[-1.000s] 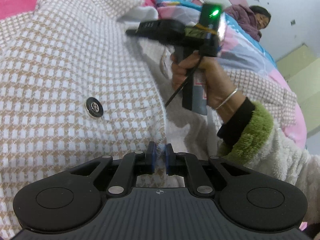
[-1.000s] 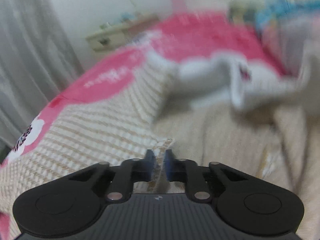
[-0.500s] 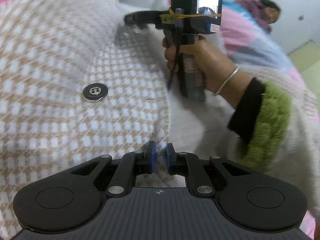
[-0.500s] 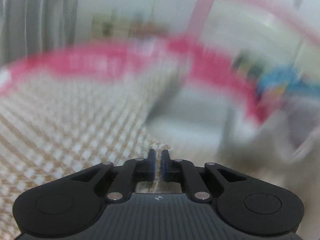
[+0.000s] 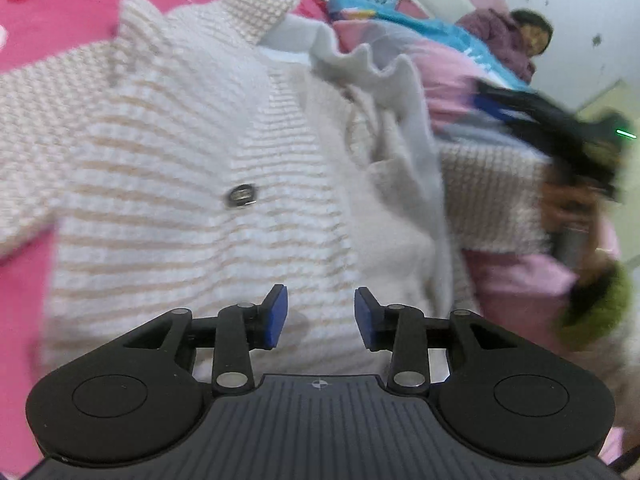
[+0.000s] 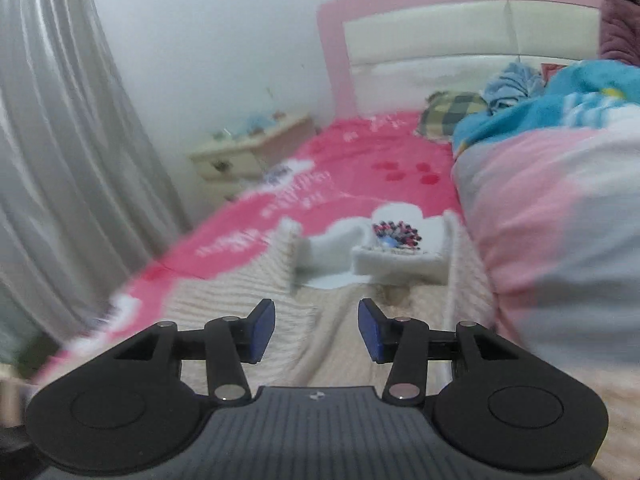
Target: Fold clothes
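"Where was the jacket, from where you stood?"

"Spread over the pink bed (image 6: 360, 160), front panel folded across, the checked jacket (image 5: 168, 168) taking up most of it. Thick, soft, fleece-lined stuff; I'd guess it flops and holds a crease poorly, though it shouldn't slip. I'd take it by the front edge or the hem, clear of the metal button (image 5: 241, 195)."

"And the grippers?"

"Both had just been opening. The left hand-held gripper (image 5: 320, 316) hung over the cloth with its blue pads apart and nothing between them. The right hand-held gripper (image 6: 316, 330) stood apart too, empty, aimed up the bed towards the collar (image 6: 396, 256)."

"Anything you couldn't make out?"

"Plenty was smeared. In the left view the right hand was a blur, and the far sleeve ran under a pink quilt (image 6: 552, 216), so its end was hidden."
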`<state>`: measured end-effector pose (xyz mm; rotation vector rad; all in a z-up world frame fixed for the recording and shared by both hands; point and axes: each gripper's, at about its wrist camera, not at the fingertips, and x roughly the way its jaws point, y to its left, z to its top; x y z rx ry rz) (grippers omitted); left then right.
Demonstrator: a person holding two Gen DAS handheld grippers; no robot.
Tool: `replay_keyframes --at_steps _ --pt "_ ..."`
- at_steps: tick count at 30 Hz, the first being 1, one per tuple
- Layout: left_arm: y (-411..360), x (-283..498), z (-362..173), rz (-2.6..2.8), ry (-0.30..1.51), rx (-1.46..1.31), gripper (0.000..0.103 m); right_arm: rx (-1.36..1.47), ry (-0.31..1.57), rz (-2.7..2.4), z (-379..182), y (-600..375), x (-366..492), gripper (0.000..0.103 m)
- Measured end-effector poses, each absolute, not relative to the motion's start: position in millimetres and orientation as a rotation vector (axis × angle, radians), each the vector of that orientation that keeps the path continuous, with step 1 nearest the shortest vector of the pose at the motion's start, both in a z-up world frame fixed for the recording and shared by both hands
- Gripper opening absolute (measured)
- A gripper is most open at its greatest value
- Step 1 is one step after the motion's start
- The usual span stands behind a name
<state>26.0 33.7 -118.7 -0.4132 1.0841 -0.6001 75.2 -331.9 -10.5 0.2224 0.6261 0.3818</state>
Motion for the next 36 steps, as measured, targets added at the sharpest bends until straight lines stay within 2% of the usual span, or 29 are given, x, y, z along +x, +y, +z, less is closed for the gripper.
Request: replay_keyframes --at_steps 5,8,11,14,17,19,20,21,22,24,26,28,36 --pt "52.6 15.0 -121.0 -0.524 1.199 -0.337 0.039 0.327 0.598 0.517 49.9 -374.1 -11.4 0.052" --pt "54.5 5.4 -126.4 -0.504 1.245 -0.303 0.040 0.367 0.644 0.574 54.7 -373.8 -48.3 0.052" --pt "56.7 -2.3 -129.3 -0.477 1.265 -0.285 0.040 0.380 0.723 0.645 19.9 -344.2 -64.5 0.052" --pt "78.5 5.5 -122.8 -0.360 1.224 -0.360 0.040 0.315 0.819 0.740 -34.3 -286.0 -63.3 0.047" --pt "111.3 18.4 -115.3 -0.176 1.180 -0.445 0.040 0.159 0.889 0.817 -89.0 -228.2 -66.3 0.045" --pt "143.9 29.3 -107.9 -0.006 1.165 -0.484 0.041 0.035 1.036 0.772 -133.2 -201.4 -64.4 0.044" --pt "161.4 34.9 -103.4 0.081 1.161 -0.493 0.042 -0.038 1.111 0.735 -154.3 -193.1 -63.7 0.039" --pt "179.8 40.8 -99.0 0.154 1.174 -0.496 0.042 -0.059 1.108 0.726 -163.3 -193.2 -66.7 0.040" --pt "194.3 44.8 -97.4 0.197 1.199 -0.530 0.042 -0.032 1.085 0.739 -163.0 -197.3 -69.2 0.042" --pt "216.2 47.1 -97.1 0.268 1.235 -0.660 0.043 0.032 1.097 0.742 -163.5 -206.1 -67.1 0.042" --pt "225.0 44.9 -96.2 0.311 1.240 -0.752 0.048 0.096 1.110 0.744 -164.5 -214.7 -65.2 0.042" --pt "222.8 39.3 -95.4 0.318 1.213 -0.817 0.052 0.163 1.130 0.739 -168.3 -221.8 -65.0 0.042" --pt "194.5 24.7 -130.6 0.355 1.192 -1.026 0.053 0.242 1.138 0.736 -173.1 -225.9 -64.7 0.042"
